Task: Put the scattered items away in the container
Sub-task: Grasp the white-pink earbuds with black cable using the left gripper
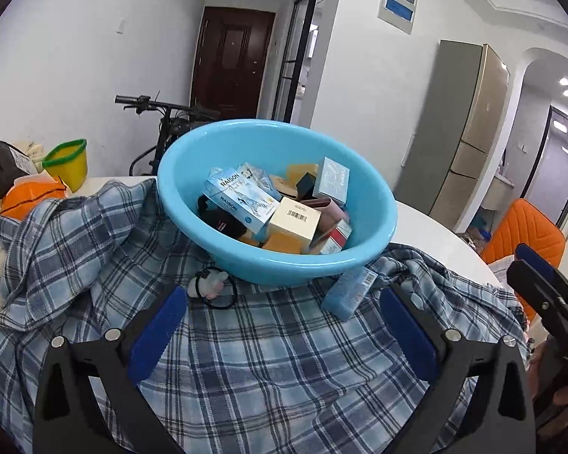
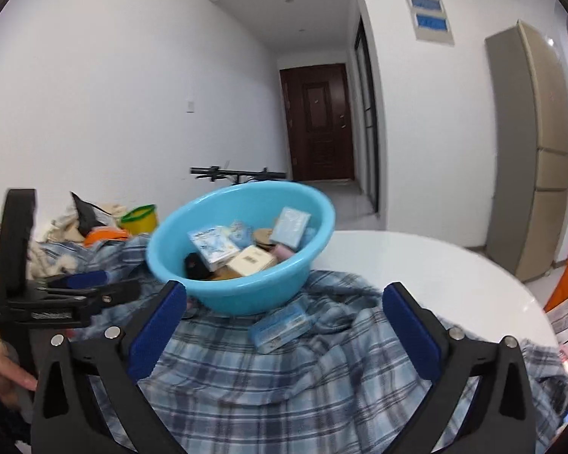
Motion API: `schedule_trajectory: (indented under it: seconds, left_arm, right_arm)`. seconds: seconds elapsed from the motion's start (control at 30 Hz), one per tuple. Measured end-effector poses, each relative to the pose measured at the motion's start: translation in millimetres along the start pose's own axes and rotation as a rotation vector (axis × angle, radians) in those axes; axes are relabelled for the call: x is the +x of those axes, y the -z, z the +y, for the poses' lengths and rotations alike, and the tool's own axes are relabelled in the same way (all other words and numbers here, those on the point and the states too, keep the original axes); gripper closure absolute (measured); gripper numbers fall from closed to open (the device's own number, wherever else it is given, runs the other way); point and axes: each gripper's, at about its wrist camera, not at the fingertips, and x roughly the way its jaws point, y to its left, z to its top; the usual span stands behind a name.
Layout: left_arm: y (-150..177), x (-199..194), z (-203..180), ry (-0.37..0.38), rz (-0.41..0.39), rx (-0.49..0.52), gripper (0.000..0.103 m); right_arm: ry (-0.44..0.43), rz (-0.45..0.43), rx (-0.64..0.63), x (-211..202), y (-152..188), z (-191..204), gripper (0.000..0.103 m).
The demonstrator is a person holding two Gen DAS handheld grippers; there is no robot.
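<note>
Plaid shirt [image 1: 269,359] under full blue basin [image 1: 223,143]

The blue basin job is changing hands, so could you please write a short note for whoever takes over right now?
Left hand-held gripper: open, empty.
Right hand-held gripper: open, empty.
Blue basin sits on the plaid shirt on the white table, already holding many small boxes.
Left outside: a light blue box by the basin's near rim, and a hair tie with a small charm.
</note>
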Motion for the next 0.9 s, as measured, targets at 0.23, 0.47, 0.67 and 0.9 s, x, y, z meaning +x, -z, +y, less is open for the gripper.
schedule_trajectory:
  seconds: [0.23,0.47,0.67,0.9]
  left_arm:
    - [6,0,-1,0.028,0.007,0.036,0.0]
    - [12,10,-12,0.017,0.094,0.155,0.0]
    - [26,13,11,0.159,0.075,-0.035,0.0]
    - [17,35,32,-0.044,0.187,0.015,0.0]
  right_arm:
    - [0.096,0.069,-0.062,13,13,8,0.0]
    - [0.013,0.197,-0.107,35,13,7,0.0]
    - [-0.017,0.256,-0.135,47,13,5,0.0]
    - [-0.076,0.366,-0.186,80,19,6,0.0]
